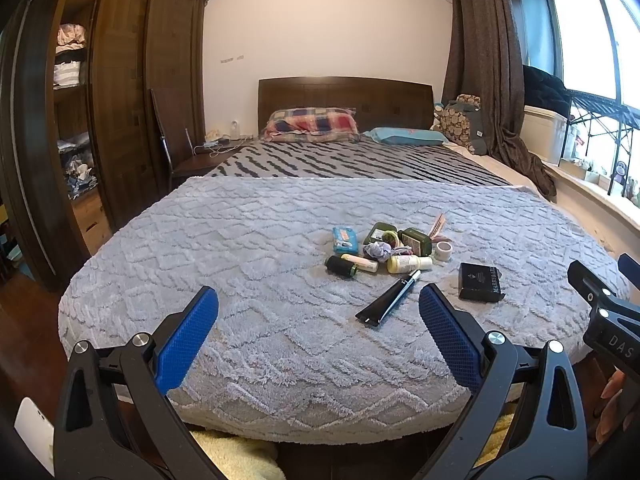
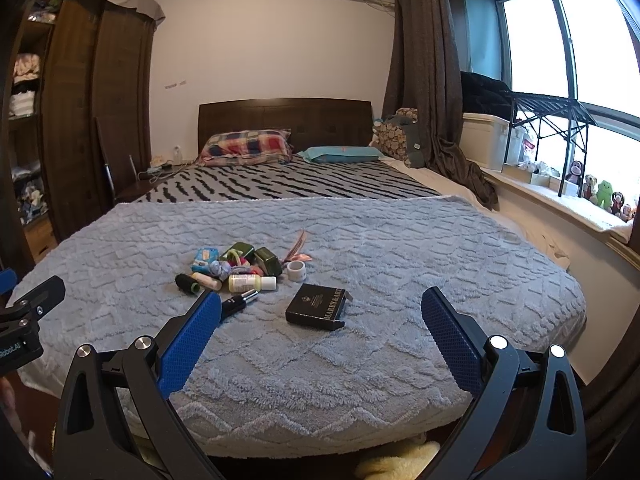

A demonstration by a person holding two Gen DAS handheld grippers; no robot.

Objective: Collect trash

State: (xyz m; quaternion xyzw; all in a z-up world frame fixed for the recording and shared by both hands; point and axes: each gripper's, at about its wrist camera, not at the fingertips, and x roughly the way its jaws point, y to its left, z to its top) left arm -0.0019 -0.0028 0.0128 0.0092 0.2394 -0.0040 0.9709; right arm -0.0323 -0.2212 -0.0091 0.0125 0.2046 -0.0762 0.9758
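A cluster of small items lies on the grey bedspread (image 1: 260, 240): a black tube (image 1: 386, 300), a black box (image 1: 480, 282), a pale yellow bottle (image 1: 408, 263), a black spool (image 1: 341, 266), a blue tissue pack (image 1: 345, 239), green tins (image 1: 416, 240), crumpled bits (image 1: 380, 249) and a tape roll (image 1: 443, 250). My left gripper (image 1: 318, 300) is open and empty, short of the tube. My right gripper (image 2: 321, 304) is open and empty, with the black box (image 2: 318, 306) lying ahead between its fingers. The cluster also shows in the right wrist view (image 2: 240, 268).
The bed runs back to pillows (image 1: 312, 124) and a dark headboard (image 1: 344, 96). A wardrobe (image 1: 120, 80) stands left. A curtain (image 1: 480, 60) and window sill (image 2: 560, 196) with toys are right. Yellow fluffy fabric (image 1: 236, 456) lies on the floor below the bed's foot.
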